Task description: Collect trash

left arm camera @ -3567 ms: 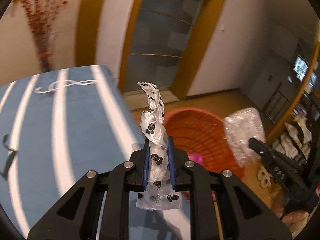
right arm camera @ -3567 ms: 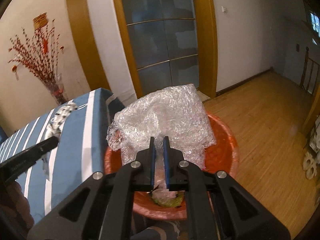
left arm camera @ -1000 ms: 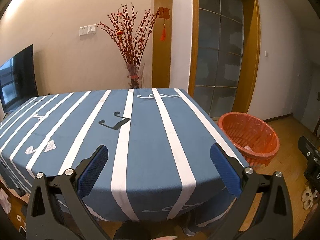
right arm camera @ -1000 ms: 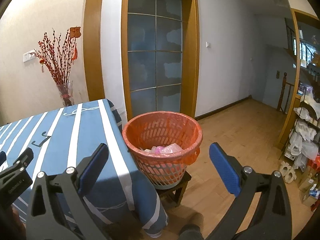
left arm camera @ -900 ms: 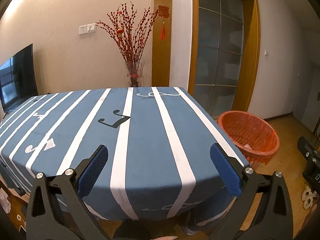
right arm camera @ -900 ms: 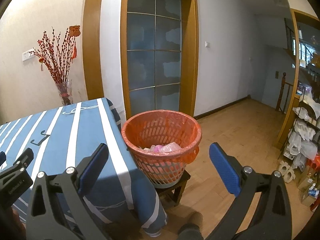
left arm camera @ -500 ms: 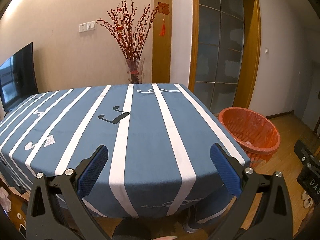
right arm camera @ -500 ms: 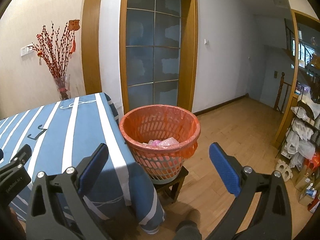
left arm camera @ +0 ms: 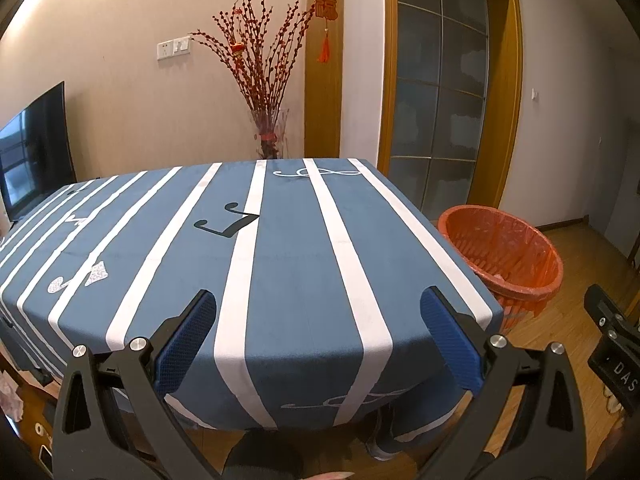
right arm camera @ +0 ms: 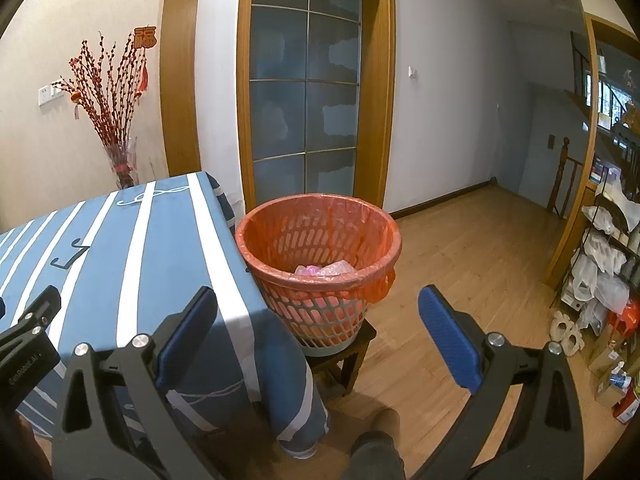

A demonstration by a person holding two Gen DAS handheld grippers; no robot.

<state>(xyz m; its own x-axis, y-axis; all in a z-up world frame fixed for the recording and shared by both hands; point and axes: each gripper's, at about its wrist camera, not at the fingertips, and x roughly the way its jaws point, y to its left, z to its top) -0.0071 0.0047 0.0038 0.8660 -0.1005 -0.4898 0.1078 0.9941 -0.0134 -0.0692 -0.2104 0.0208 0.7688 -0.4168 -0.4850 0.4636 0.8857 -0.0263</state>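
Sitting on a small dark stool (right arm camera: 344, 350) just right of the table's corner, the orange basket (right arm camera: 318, 236) is the thing to watch: a plastic lattice bin lined with a thin orange bag whose edge folds over the rim and hangs in a loose knot at the near right side. Down at the bottom lies the trash (right arm camera: 326, 269), a crumple of clear film with something pink beside it, only partly visible over the near rim. From the left wrist view the same basket (left arm camera: 500, 256) shows at the right, beyond the table edge. Now the claws: the right gripper (right arm camera: 318, 334) is spread wide, blue pads well apart, nothing between them, touching nothing, held above the floor near the basket and table corner. The left gripper (left arm camera: 318, 338) is equally wide and empty, poised over the near edge of the table (left arm camera: 280, 264), which wears a blue cloth with white stripes and printed music notes. Each gripper's black body peeks into the other's view at the frame edge. Against the far wall stands a glass vase of red branches (left arm camera: 264, 80), a dark television (left arm camera: 34, 152) sits far left, and a cluttered rack (right arm camera: 604, 248) fills the right side.
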